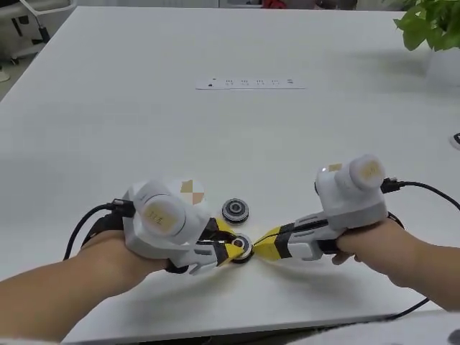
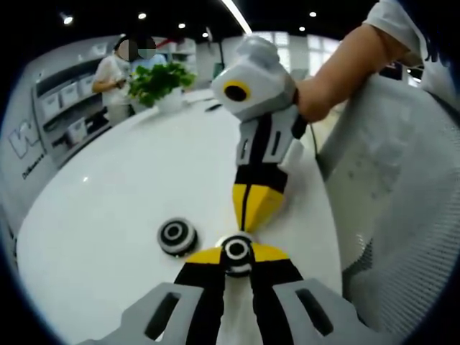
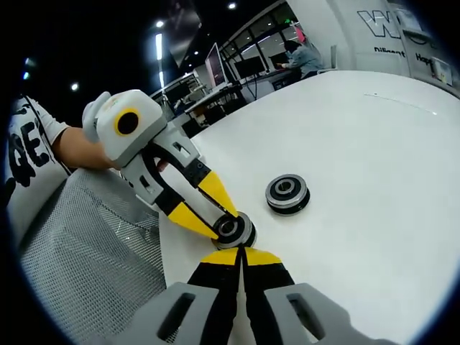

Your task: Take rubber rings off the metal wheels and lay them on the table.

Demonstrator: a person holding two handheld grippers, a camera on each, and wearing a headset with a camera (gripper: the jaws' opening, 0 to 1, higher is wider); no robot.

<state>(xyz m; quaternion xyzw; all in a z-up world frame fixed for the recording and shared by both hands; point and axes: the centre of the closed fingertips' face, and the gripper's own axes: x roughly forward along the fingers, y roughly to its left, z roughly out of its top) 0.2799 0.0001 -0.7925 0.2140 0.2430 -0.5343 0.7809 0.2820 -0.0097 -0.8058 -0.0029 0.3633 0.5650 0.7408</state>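
A small metal wheel with a black rubber ring (image 1: 242,247) sits low over the white table (image 1: 215,144), and my left gripper (image 1: 236,244) is shut on it. In the left gripper view the wheel (image 2: 237,252) lies between my yellow fingertips (image 2: 205,256). My right gripper (image 1: 260,244) comes in from the right with its jaws together, its tip touching the wheel's rim (image 3: 233,230). I cannot tell whether it pinches the ring. A second wheel with its ring (image 1: 235,210) lies flat just beyond.
A white power strip (image 1: 250,84) lies mid-table, and a green plant (image 1: 431,21) stands at the far right corner. Cables (image 1: 424,188) trail from both grippers. The table's near edge runs just below my hands. A person (image 2: 118,75) stands far behind.
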